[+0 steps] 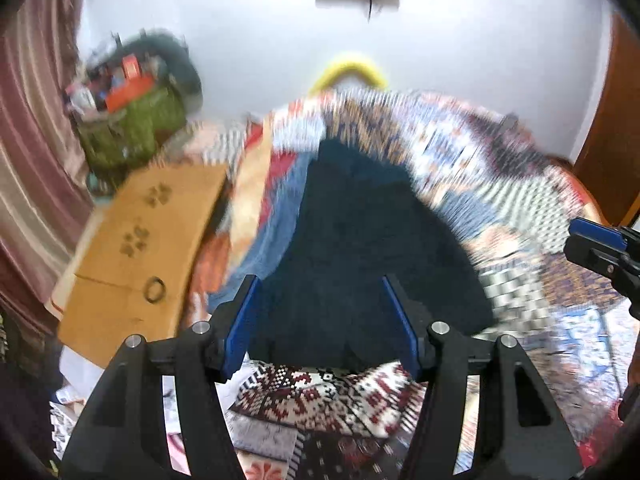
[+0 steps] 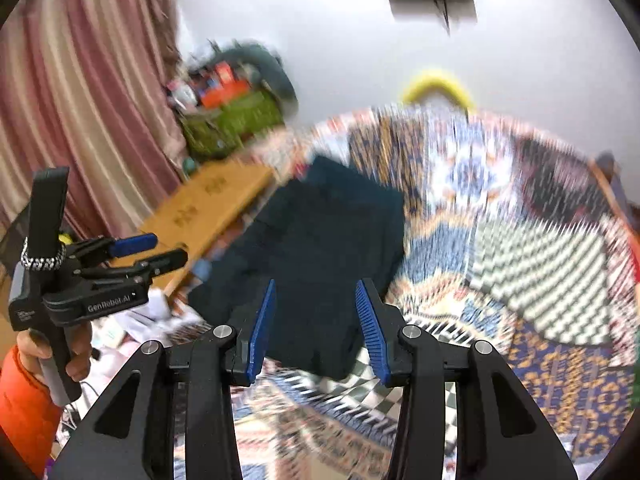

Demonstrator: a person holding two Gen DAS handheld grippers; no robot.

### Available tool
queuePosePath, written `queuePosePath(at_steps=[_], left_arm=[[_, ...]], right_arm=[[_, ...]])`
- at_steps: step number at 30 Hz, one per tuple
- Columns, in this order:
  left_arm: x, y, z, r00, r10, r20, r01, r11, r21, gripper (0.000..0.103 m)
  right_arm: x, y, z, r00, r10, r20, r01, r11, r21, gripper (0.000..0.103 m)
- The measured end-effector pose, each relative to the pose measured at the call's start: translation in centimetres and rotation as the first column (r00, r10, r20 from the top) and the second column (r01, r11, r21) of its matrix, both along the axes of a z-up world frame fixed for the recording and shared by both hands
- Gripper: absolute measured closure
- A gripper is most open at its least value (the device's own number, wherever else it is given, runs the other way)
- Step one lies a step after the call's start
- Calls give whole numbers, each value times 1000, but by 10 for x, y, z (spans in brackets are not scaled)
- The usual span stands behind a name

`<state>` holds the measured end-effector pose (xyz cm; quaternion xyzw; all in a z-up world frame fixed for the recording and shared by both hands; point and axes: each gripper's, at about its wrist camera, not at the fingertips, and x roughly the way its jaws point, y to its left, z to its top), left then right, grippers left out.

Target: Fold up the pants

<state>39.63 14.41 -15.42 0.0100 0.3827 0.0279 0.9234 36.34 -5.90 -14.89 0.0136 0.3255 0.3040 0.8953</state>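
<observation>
Dark navy pants (image 1: 360, 240) lie folded in a compact stack on a patterned bedspread (image 1: 460, 152); they also show in the right wrist view (image 2: 320, 248). My left gripper (image 1: 320, 284) is open and empty, hovering above the near end of the pants. My right gripper (image 2: 316, 288) is open and empty, above the near edge of the pants. The left gripper also shows at the left of the right wrist view (image 2: 160, 248), held by a hand. The right gripper's tip shows at the right edge of the left wrist view (image 1: 596, 244). Both views are motion-blurred.
A flat cardboard box (image 1: 136, 248) lies left of the bed. A green basket of clutter (image 1: 132, 120) stands by striped curtains (image 1: 32, 160). A yellow curved object (image 1: 348, 72) sits behind the bed against a white wall. A wooden door (image 1: 616, 132) is at right.
</observation>
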Motion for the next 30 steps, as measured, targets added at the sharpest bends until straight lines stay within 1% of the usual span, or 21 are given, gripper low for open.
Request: queuePosePath(at_steps=[2,3,4,5,7,8,10,13,15,17,19,20,21,22,23,24,26,28,30], left_arm=[[-38,-8,36,996,-10,87,10,1000,-1,43],[-53,-11,49,993,-17,118,17,1000,-1,43],[-74,-16,66,986,-28,163,28,1000,2,43],[-86,-21,78,981,-34,190,34,999,6,43],[-128,-33,105,961,-50,272,46,999,21,43],[-141,-38,113,954,-55,296,50,998,23,43],[-179,-46,132,930,-63,361,61,998,16,43],[-225,-53,149,905,-56,423,70,997,-18,42],[-249,-59,154,889,-40,455,57,998,-22,40],[-270,-61,156,875,-24,483,42,999,-27,34],[-289,-66,157,863,-15,506,32,999,-26,30],[-297,-67,156,858,-10,513,25,999,-22,26],[-302,-69,156,856,-5,517,18,1000,-20,23],[-307,-70,155,853,-2,522,13,1000,-17,18],[-312,-71,155,851,1,526,8,1000,-16,13],[-317,-73,154,848,5,530,3,1000,-14,11],[-325,-76,153,844,1,536,3,1000,-8,4],[-328,-76,152,840,6,543,-4,1000,-6,1],[-332,-78,153,835,9,550,-9,1000,-2,0]], right_arm=[[-26,-7,26,998,9,70,-11,1000,25,64],[-43,-11,40,994,14,108,-19,999,41,64],[-60,-15,55,989,18,149,-27,998,62,64],[-73,-18,66,984,19,179,-34,996,78,64],[-108,-26,87,969,19,246,-47,993,109,64],[-124,-29,95,961,17,277,-52,991,120,64],[-153,-34,108,941,14,339,-64,989,137,64],[-192,-35,121,908,2,418,-69,987,144,64],[-215,-38,124,887,-23,461,-59,985,161,64],[-231,-41,123,872,-48,487,-48,982,183,56],[-243,-45,120,867,-78,493,-30,978,208,41],[-245,-46,118,867,-83,491,-28,976,214,38],[-245,-47,116,869,-85,487,-26,976,216,33],[-245,-47,115,873,-91,480,-17,976,216,27],[-246,-47,115,875,-97,474,-9,977,215,24],[-246,-48,115,874,-105,475,1,977,214,19],[-249,-50,118,869,-121,480,21,978,208,13],[-251,-51,119,864,-134,485,40,979,200,0],[-252,-52,119,862,-141,487,49,979,198,0]])
